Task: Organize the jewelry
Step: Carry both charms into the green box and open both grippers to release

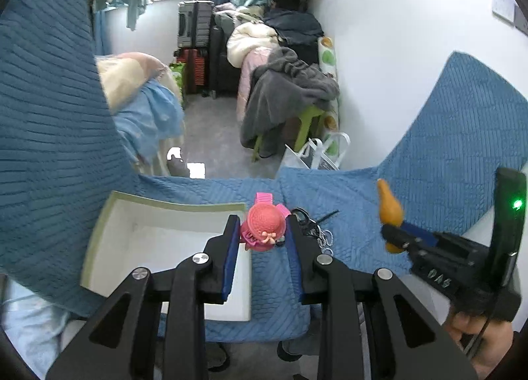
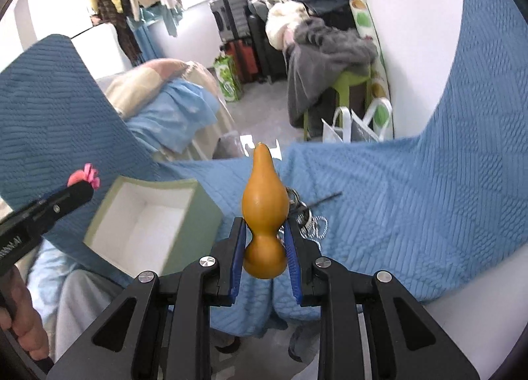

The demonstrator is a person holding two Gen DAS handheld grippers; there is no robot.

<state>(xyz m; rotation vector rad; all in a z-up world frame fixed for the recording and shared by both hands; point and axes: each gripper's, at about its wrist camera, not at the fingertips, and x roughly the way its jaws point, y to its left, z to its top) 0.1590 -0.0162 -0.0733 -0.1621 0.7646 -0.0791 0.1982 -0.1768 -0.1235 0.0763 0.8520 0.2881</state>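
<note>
Left wrist view gives us the left gripper [image 1: 264, 235] clamped on a small pink doll-shaped trinket [image 1: 262, 226] with a knitted-looking hat, its blue pads pressed against both sides. We see it held above the blue quilted cloth [image 1: 346, 202], just right of the open box [image 1: 158, 235], which has a pale green outside and a white inside. On the cloth behind the trinket lies a small heap of dark rings and a beaded chain [image 1: 316, 228]. Right wrist view shows us the right gripper [image 2: 265, 248] closed around the narrow waist of an orange gourd-shaped ornament [image 2: 264, 202], which stands upright between the pads with its pointed tip toward the room. We find the same box to the left of it and the jewelry heap just behind it on the cloth. A hand [image 2: 23, 317] grips the left gripper's handle at the frame's lower left.
</note>
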